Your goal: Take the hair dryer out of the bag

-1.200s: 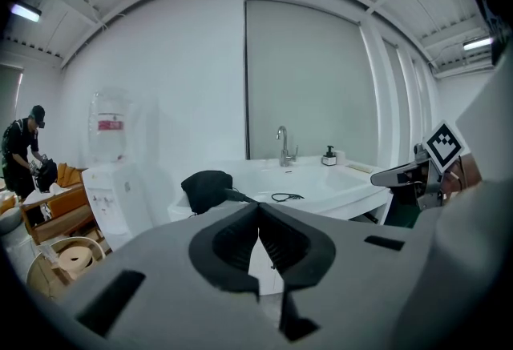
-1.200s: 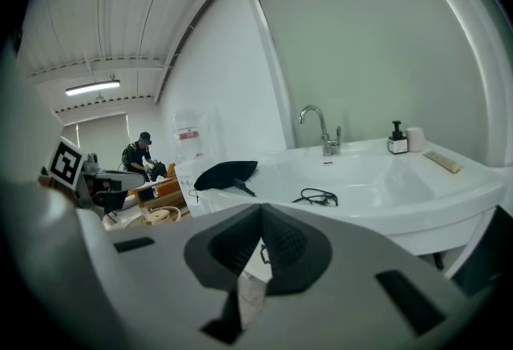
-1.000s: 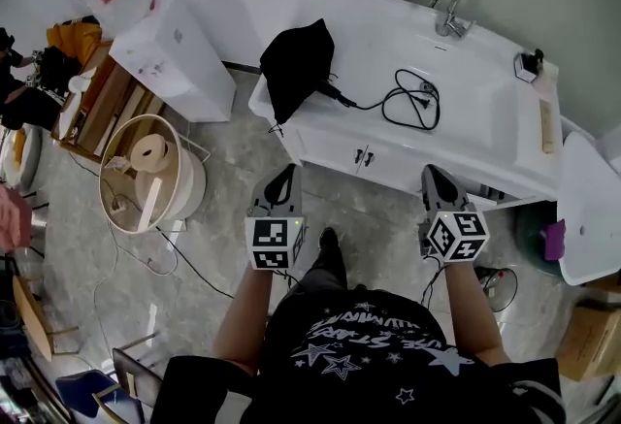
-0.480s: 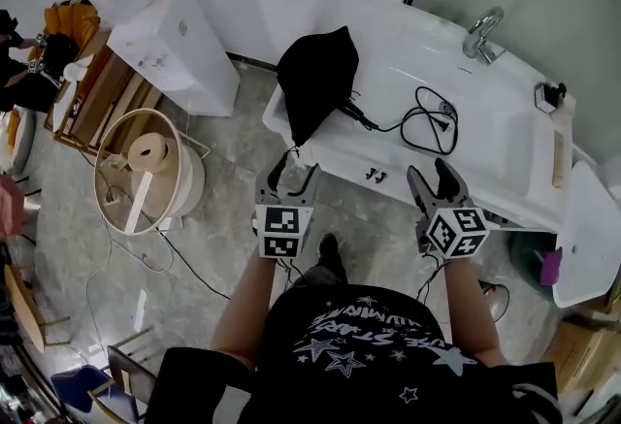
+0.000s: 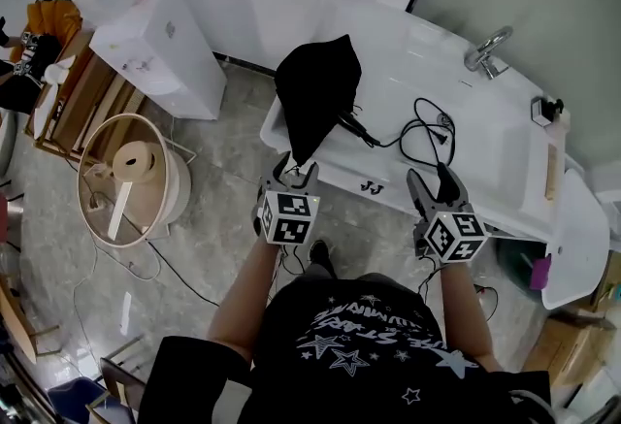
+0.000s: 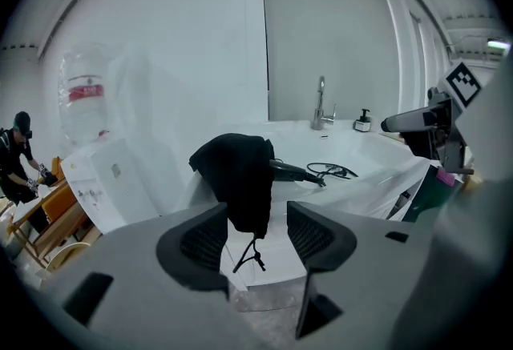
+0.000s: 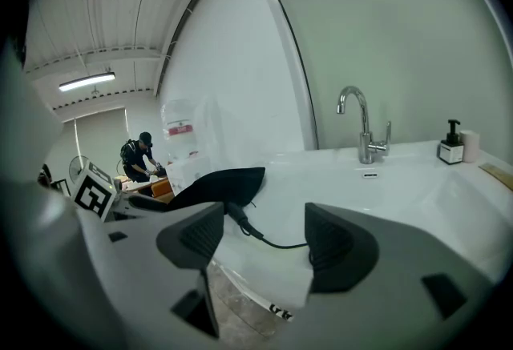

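A black drawstring bag (image 5: pixel 315 92) lies at the left end of the white sink counter (image 5: pixel 485 160), part of it hanging over the front edge. The hair dryer's black handle (image 5: pixel 351 126) sticks out of the bag's right side, and its coiled cord (image 5: pixel 422 131) lies on the counter. My left gripper (image 5: pixel 297 168) hovers just below the hanging bag (image 6: pixel 240 180); its jaws are closing with nothing between them. My right gripper (image 5: pixel 431 178) is in front of the counter edge below the cord, short of the handle (image 7: pixel 236 216), jaws opening and empty.
A tap (image 5: pixel 488 48) and basin sit at the counter's right. A small pump bottle (image 7: pixel 451 144) stands beyond it. On the floor to the left are a white cabinet (image 5: pixel 160 48) and a round basket (image 5: pixel 131 181) holding a paper roll. A person (image 6: pixel 16 156) works far left.
Both grippers have moved forward to the counter's front edge, the left one sinking under the bag. Both sets of jaws went from shut to spread apart.
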Demonstrator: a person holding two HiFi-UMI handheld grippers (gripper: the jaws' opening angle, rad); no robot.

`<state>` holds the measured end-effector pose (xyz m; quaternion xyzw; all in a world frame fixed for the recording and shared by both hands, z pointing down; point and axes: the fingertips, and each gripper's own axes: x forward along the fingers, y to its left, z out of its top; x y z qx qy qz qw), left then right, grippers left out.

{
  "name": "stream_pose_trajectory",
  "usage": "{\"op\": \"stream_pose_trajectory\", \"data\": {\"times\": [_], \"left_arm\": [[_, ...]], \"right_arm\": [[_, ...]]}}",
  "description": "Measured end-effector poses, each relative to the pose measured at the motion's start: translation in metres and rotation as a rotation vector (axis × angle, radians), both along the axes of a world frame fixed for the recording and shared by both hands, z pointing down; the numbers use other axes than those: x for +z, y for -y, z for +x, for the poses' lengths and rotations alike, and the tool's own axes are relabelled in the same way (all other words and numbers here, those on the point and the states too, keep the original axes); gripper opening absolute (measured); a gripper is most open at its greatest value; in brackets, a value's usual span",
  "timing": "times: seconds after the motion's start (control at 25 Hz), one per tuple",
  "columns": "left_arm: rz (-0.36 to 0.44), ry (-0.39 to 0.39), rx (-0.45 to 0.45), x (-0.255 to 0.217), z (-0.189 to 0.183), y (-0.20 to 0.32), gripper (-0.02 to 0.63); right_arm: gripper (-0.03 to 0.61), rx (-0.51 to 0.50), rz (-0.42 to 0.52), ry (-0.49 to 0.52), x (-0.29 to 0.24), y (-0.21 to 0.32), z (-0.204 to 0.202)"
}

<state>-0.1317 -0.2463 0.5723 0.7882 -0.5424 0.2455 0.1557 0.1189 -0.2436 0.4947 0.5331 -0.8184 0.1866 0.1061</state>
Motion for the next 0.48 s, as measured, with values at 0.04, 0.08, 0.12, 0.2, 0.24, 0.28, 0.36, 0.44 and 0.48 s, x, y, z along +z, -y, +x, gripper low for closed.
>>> {"op": "stream_pose_trajectory", "data": {"times": [0.04, 0.08, 0.12, 0.2, 0.24, 0.28, 0.36, 0.44, 0.48], "left_arm": [[-0.005, 0.002, -0.003, 0.002, 0.000, 0.003, 0.244], [-0.011, 0.003, -0.008, 0.003, 0.000, 0.006, 0.240], [-0.016, 0.005, -0.013, 0.004, 0.000, 0.008, 0.233], [-0.020, 0.014, -0.025, 0.006, -0.001, 0.012, 0.200], [-0.020, 0.021, -0.032, 0.007, -0.002, 0.013, 0.181], [-0.022, 0.030, -0.037, 0.008, -0.002, 0.014, 0.163], [-0.036, 0.050, -0.039, 0.013, -0.003, 0.014, 0.161], [-0.056, 0.076, -0.038, 0.019, -0.003, 0.014, 0.161], [-0.061, 0.089, -0.044, 0.020, -0.003, 0.014, 0.152]], "right_arm": [[0.305, 0.002, 0.001, -0.005, -0.001, 0.001, 0.000], [0.305, 0.005, 0.001, -0.011, -0.002, 0.003, 0.001], [0.304, 0.008, 0.001, -0.015, -0.003, 0.004, 0.002], [0.304, 0.014, 0.001, -0.019, -0.005, 0.008, 0.006], [0.304, 0.014, 0.000, -0.019, -0.005, 0.010, 0.007], [0.304, 0.011, 0.000, -0.019, -0.005, 0.012, 0.008], [0.304, -0.006, -0.002, -0.015, -0.004, 0.018, 0.008], [0.302, -0.033, -0.007, -0.008, -0.002, 0.026, 0.005], [0.302, -0.051, -0.010, -0.007, 0.000, 0.030, 0.002]]}}
